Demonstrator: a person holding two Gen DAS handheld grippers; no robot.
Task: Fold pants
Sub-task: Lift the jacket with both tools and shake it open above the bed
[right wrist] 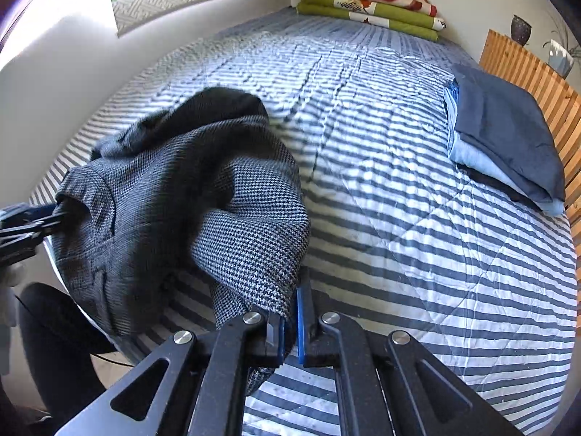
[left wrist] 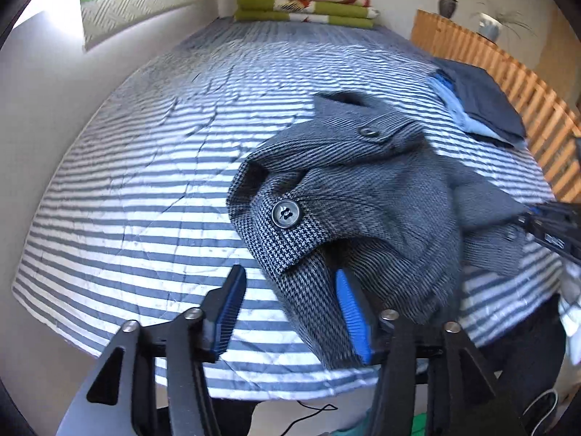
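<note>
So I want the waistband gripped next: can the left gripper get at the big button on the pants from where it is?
Probably yes. The left gripper is open, nothing pinched, and the button lies exposed on the pants just beyond its fingertips, nothing covering it. The right gripper is shut on a separate edge, clear of that path.

**Light and picture quality, both wrist views**

Daylight, bright, coming in from my upper left. The wall [right wrist: 54, 83] there is blown out to white glare in the right view. The bedspread [left wrist: 152, 181] shows soft bands of sun and shade across its stripes. The pants [right wrist: 203, 196] cast a dark shadow beside them and go near black in their upper folds. I see heavy fisheye bending; the bed bulges like a dome, and the corners are vignetted black. Pants fabric smears with motion blur at the right of the left view. Far shelf vases [left wrist: 448, 5] are soft.
</note>
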